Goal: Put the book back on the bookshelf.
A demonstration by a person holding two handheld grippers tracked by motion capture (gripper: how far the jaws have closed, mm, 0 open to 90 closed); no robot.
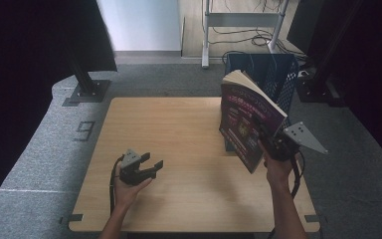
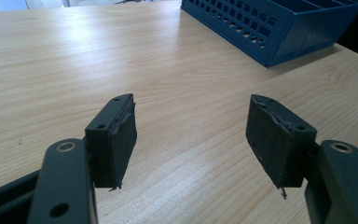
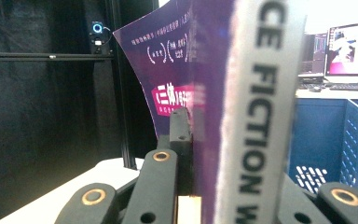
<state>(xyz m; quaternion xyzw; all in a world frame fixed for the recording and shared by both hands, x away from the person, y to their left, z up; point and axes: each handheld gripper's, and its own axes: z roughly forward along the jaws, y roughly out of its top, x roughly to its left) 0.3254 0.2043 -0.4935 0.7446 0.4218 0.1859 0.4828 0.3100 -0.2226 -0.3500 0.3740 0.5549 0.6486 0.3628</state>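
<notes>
Item: purple paperback book, held tilted above the bench's right side, clamped near its spine by the right hand-held gripper. Blue slotted crate stands behind it at the far edge; contents not discernible. Left hand-held gripper: jaws wide apart, holding nothing, low over the bench.

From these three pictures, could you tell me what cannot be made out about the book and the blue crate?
- Book, high view: cover text too small to read.
- Book, right gripper view: spine lettering blurred and cut off by the top and bottom edges.
- Blue crate, high view: the book hides its near side and its inside.
- Right gripper, right gripper view: the book hides its far finger.
</notes>
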